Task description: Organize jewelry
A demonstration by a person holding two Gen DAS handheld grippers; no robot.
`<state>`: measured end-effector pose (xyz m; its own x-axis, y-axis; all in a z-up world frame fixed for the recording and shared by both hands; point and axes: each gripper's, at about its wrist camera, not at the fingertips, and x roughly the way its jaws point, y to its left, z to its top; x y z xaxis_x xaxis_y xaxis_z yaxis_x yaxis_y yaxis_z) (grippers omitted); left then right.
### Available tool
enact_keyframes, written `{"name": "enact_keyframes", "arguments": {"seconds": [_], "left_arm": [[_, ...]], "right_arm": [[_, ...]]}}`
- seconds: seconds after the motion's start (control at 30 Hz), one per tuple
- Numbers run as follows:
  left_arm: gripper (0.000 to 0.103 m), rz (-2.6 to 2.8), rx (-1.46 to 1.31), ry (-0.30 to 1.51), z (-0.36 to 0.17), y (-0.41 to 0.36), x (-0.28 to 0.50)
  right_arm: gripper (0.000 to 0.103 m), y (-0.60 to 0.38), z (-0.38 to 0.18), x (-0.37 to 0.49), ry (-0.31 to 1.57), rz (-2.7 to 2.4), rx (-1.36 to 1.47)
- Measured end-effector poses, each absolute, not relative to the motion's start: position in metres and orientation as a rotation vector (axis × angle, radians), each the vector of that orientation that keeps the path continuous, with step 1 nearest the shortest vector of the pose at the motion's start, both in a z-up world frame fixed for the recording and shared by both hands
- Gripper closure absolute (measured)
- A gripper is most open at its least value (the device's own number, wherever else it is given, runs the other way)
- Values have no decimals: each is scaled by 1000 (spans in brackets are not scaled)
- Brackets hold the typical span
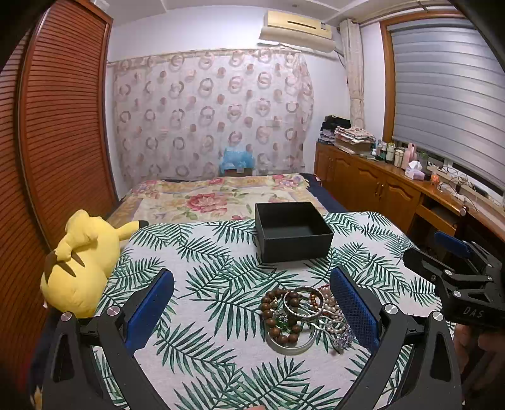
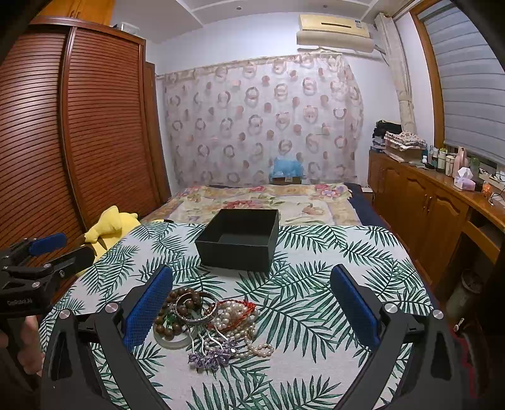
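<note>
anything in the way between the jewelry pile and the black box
Nothing visible. Only bare leaf-print cloth lies between the jewelry pile and the open black box behind it. Both the left gripper and the right gripper are open and empty.

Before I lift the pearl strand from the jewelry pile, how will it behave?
The pearl strand lies in loose loops, so it will probably hang limp. It overlaps a red cord and a purple beaded flower, so those may drag along.

Home bedroom. Bed (image 1: 221,195) with floral blanket, louvred wooden wardrobe (image 1: 63,126), patterned curtain (image 1: 208,113), wall air conditioner (image 1: 296,30). Wooden cabinets (image 1: 378,186) under a blinded window carry toiletries and folded clothes.
</note>
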<state>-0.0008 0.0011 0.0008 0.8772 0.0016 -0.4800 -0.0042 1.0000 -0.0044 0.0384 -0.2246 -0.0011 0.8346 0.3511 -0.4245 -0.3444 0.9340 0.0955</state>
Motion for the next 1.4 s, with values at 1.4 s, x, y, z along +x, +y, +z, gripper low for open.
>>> {"name": "enact_keyframes", "arguments": {"seconds": [1.4], "left_arm": [[8, 2, -10, 494, 12, -7, -5]], "right_arm": [[3, -220, -2, 34, 455, 371, 16]]}}
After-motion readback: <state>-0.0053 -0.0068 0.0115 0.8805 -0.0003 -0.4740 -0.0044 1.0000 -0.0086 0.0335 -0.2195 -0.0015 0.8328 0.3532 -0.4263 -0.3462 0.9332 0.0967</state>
